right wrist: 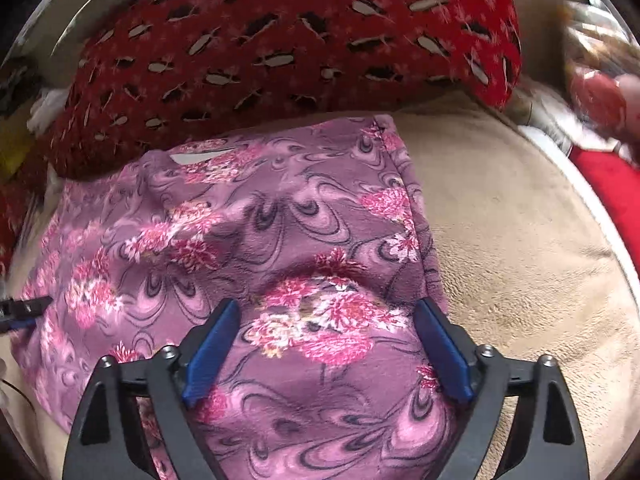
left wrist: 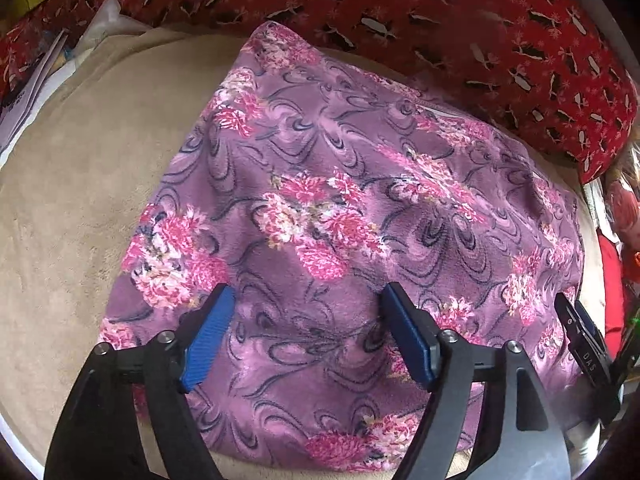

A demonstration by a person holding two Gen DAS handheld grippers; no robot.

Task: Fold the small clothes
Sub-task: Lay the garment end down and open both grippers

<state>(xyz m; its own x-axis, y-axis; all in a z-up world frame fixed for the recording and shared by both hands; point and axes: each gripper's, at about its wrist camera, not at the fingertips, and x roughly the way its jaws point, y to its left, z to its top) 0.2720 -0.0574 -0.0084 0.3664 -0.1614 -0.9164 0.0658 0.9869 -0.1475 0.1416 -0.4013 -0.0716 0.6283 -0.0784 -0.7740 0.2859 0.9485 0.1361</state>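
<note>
A purple garment with pink flowers (left wrist: 352,208) lies spread flat on a beige blanket (left wrist: 72,216). It also shows in the right wrist view (right wrist: 248,232). My left gripper (left wrist: 306,304) is open and empty, hovering over the garment's near part. My right gripper (right wrist: 328,314) is open and empty, over the garment's near right part beside its right edge. The right gripper's finger (left wrist: 580,332) shows at the right edge of the left wrist view. The left gripper's fingertip (right wrist: 28,308) shows at the left edge of the right wrist view.
A red patterned pillow (left wrist: 440,12) lies along the far side, touching the garment's far edge; it also shows in the right wrist view (right wrist: 280,40). Papers (left wrist: 28,92) lie at the far left. Red items (right wrist: 600,100) sit at the right. The beige blanket (right wrist: 520,240) extends right.
</note>
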